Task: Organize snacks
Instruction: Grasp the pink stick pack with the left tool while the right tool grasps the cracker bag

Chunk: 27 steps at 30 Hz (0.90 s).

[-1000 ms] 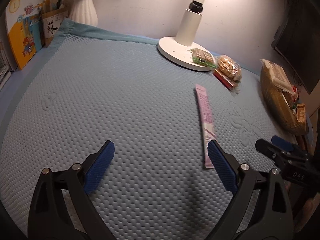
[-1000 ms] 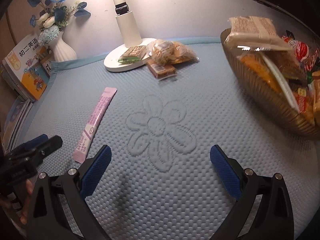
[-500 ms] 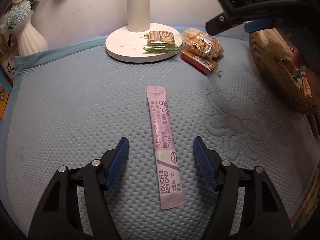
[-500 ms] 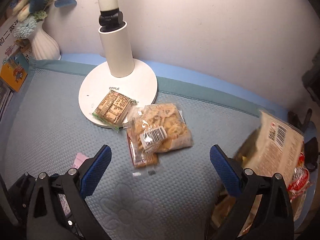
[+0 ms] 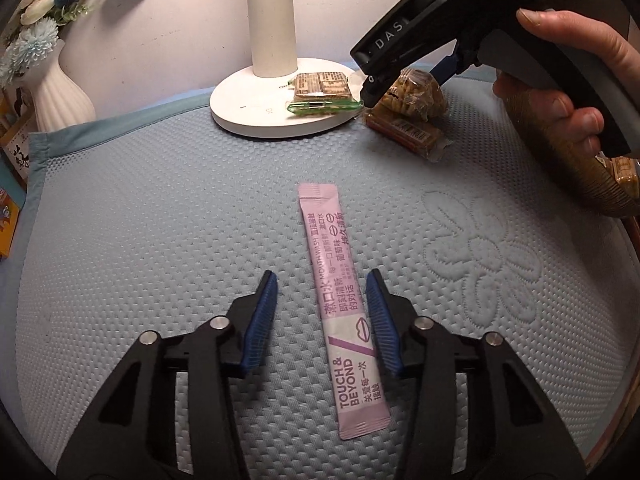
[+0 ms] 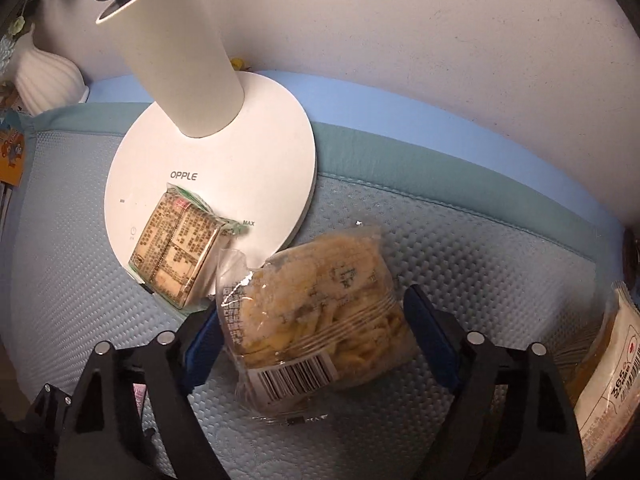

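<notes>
Lying flat on the blue quilted mat (image 5: pixel 140 220), the pink sachet (image 5: pixel 340 304) ran lengthwise away from the left gripper (image 5: pixel 322 320), its near half sitting between the two blue pads. The jaws stood partly open, the right pad just beside the sachet's edge and the left pad (image 5: pixel 260 320) apart from it, so nothing was held yet.

Farther off and to the right, a hand (image 5: pixel 568 80) held the right gripper (image 6: pixel 312 332) low over the snacks by the lamp base (image 5: pixel 256 112). Its jaws were spread wide on either side of a clear bag of pale crunchy snacks (image 6: pixel 316 308); the left pad (image 6: pixel 200 352) sat partly behind the bag's edge, the right pad was close to its far side, and I could not tell whether either one touched the wrapper. The bag lay on the mat, its far corner against the rim of the white lamp base. A square brown packet with a green edge (image 6: pixel 176 252) rested on that base, just left of the bag. Under the bag, a long brown bar in clear wrap (image 5: pixel 404 132) poked out toward the near side. At the far right sat a woven basket (image 5: pixel 576 176) with more packets in it.
</notes>
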Motion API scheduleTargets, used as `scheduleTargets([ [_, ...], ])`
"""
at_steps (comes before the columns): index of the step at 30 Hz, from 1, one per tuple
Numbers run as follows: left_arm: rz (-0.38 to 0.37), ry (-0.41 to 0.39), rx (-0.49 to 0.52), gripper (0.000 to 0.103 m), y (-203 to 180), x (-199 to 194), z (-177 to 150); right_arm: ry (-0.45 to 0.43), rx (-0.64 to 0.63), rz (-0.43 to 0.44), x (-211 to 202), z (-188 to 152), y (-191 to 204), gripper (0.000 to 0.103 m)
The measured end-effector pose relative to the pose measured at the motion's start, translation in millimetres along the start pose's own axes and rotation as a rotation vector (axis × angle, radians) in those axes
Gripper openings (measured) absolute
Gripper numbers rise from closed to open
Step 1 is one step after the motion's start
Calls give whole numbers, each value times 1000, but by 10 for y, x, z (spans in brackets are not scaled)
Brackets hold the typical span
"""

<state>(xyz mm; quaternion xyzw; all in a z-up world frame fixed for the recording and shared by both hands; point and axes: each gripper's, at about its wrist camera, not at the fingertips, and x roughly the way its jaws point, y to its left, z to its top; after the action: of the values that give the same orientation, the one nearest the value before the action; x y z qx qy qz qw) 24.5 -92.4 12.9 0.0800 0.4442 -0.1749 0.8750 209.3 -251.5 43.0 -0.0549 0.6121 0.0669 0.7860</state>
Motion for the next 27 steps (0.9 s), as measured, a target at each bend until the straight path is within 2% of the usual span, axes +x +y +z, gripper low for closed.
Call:
scheduleTargets([
  [2, -17, -9, -10, 19, 16, -58, -33, -12, -9, -3, -80, -76, 37, 70],
  [7, -69, -6, -62, 19, 164, -247, -204, -84, -26, 23, -456, -451, 207, 66],
  [13, -155, -11, -152, 19, 444, -495, -529, -174, -51, 80, -828, -1393, 660, 66],
  [16, -124, -11, -158, 19, 437, -503, -597, -187, -55, 1, -741, -1753, 890, 65],
  [17, -111, -15, -157, 19, 424, -508, -624, -190, -54, -21, -663, -1781, 1025, 66],
  [19, -95, -24, -163, 19, 405, -504, -691, -199, -40, -50, -640, -1957, 1055, 66],
  [21, -40, -62, -130, 19, 338, -526, -753, -203, -19, -95, -589, -2097, 1102, 67],
  [23, 21, -70, -77, 20, 234, -541, -765, -214, 1, -82, -570, -2189, 1089, 70],
  [24, 41, -68, -56, 20, 202, -512, -748, -232, 13, -59, -580, -2244, 1068, 78],
  [27, 36, -66, -44, 25, 215, -483, -719, -303, 80, 18, -658, -2442, 1002, 90],
])
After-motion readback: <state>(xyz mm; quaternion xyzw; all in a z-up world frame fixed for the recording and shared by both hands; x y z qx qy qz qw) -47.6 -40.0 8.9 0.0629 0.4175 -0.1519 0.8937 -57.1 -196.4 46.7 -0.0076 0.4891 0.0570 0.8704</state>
